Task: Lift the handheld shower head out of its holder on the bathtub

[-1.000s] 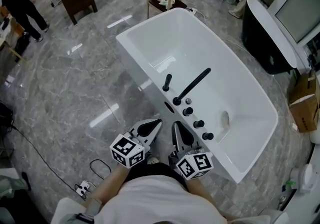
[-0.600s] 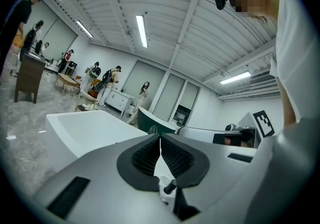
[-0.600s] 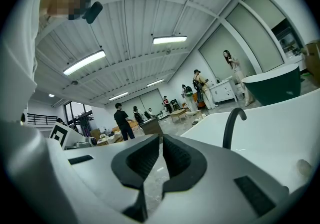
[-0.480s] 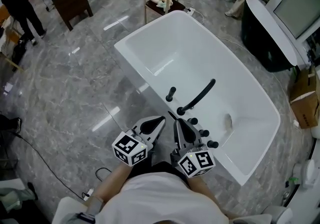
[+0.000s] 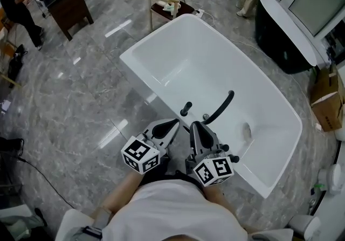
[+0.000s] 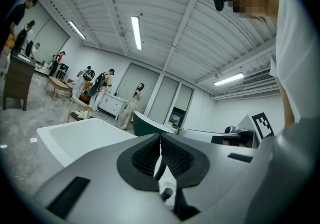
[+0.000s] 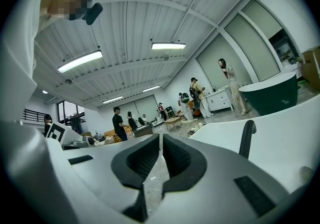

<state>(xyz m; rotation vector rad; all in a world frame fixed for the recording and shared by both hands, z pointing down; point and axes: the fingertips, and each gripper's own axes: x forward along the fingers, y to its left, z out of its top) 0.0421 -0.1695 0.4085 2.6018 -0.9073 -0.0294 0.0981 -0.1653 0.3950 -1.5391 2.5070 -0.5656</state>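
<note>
The white bathtub [image 5: 161, 81] fills the middle of the head view. On its near rim stands the short black handheld shower head [image 5: 185, 109], upright in its holder. Beside it, the long black spout [image 5: 220, 106] reaches over the basin, and black knobs [image 5: 233, 158] follow along the rim. My left gripper [image 5: 173, 123] and right gripper [image 5: 194, 125] are side by side just short of the rim, both shut and empty. In the left gripper view, the left gripper [image 6: 160, 138] points across the tub. Past the right gripper [image 7: 160, 138], the spout [image 7: 246, 138] rises at the right.
A dark freestanding tub [image 5: 285, 35] stands at the upper right, a cardboard box [image 5: 326, 100] at the right edge. Behind the white tub are a wooden chair [image 5: 164, 0] and a dark desk [image 5: 67, 0] with a person [image 5: 19, 5]. A cable [image 5: 24, 162] lies on the marble floor.
Both grippers have moved forward to the tub's near rim, so the shower head, spout and knobs now lie right in front of the jaw tips. Both stay shut.
</note>
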